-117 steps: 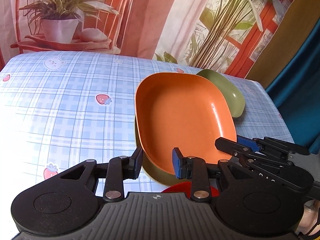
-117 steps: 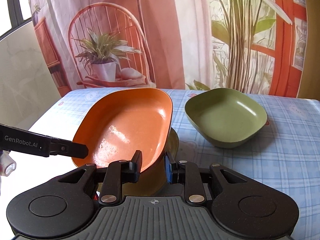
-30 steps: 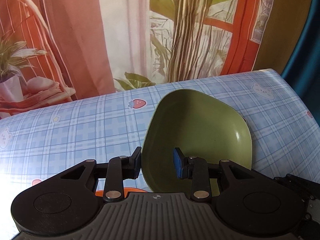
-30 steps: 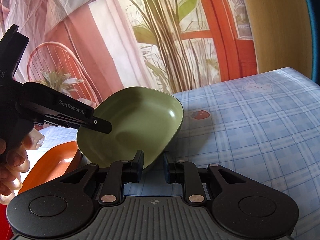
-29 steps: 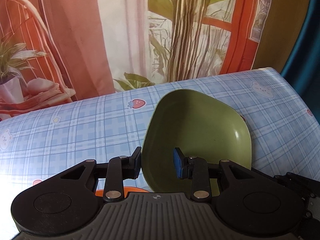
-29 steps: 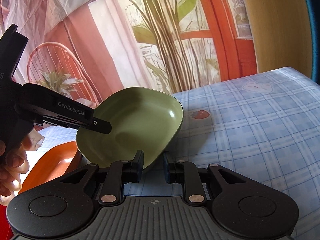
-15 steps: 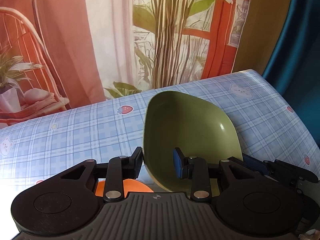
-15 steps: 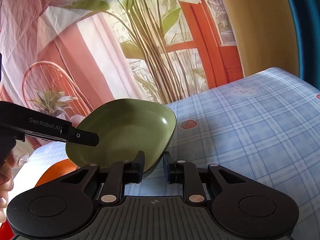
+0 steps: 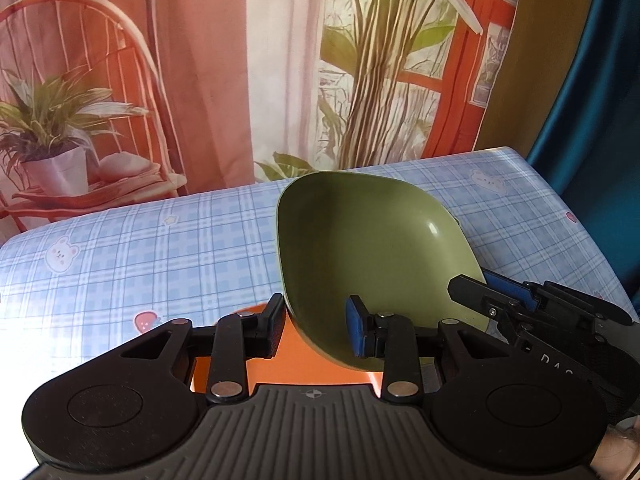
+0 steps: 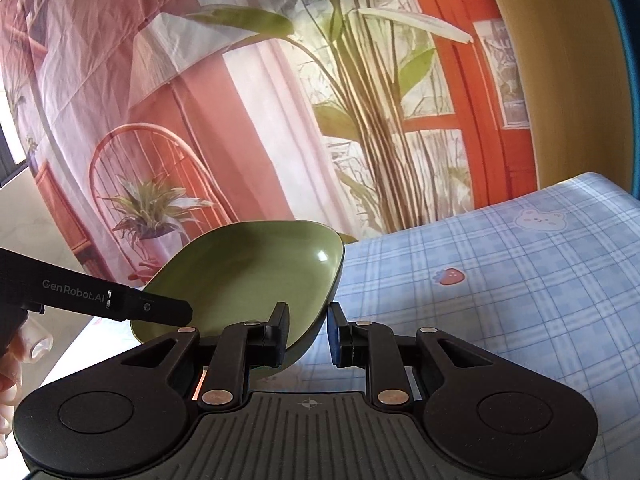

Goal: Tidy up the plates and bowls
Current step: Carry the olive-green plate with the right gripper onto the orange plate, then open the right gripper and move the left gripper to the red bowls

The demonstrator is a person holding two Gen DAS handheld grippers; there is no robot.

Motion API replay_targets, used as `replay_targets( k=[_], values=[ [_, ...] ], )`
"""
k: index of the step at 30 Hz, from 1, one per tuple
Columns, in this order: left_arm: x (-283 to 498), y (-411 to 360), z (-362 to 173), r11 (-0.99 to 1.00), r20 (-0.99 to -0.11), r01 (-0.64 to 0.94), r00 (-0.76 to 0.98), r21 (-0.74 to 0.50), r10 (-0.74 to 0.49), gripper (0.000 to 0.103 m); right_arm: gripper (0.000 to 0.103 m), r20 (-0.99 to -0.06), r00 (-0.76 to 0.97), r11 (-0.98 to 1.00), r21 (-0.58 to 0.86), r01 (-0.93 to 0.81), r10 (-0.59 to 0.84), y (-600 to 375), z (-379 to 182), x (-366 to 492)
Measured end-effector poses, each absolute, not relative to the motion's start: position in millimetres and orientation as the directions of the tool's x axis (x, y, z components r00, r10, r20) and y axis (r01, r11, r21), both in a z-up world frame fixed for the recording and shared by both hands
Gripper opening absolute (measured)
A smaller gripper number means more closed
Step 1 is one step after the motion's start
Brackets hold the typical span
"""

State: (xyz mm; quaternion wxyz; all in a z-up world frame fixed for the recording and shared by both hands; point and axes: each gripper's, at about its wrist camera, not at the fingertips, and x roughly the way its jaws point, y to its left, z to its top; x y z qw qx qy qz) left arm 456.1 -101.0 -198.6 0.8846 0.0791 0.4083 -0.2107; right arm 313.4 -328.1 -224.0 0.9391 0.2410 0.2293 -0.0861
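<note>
The green bowl (image 9: 372, 264) is held lifted over the orange plate (image 9: 316, 368), pinched at its rim by both grippers (image 9: 316, 330) (image 10: 306, 330), and should next be lowered level.

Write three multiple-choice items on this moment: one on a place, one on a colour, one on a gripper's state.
1. Where is the green rounded-square bowl?
A. flat on the blue plaid tablecloth
B. lifted between both grippers
C. on the floor

2. What colour is the dish showing below the green bowl?
A. orange
B. white
C. blue

3. How is the right gripper set?
A. open, away from everything
B. shut on a spoon
C. shut on the green bowl's rim

Answers: 1 B, as the left gripper and the right gripper each pinch its rim and it is tilted above the cloth; 2 A, orange shows under the bowl; 3 C, the rim sits between its fingers.
</note>
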Motion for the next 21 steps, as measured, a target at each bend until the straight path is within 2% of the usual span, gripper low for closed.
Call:
replay_targets(
  k=[9,21],
  values=[
    [443,-56,-207,0.921,-0.788,0.384,0.546,-0.069,-0.287,0.035,0.021,-0.483,0.876,0.899,0.39,0.201,0.014,-290,-215,320],
    [437,-34,-226,0.933,-0.816,0.343,0.504,-0.11,-0.282,0.035,0.022,-0.542,0.839,0.921,0.35,0.171,0.05,-260,-221,326]
  ],
)
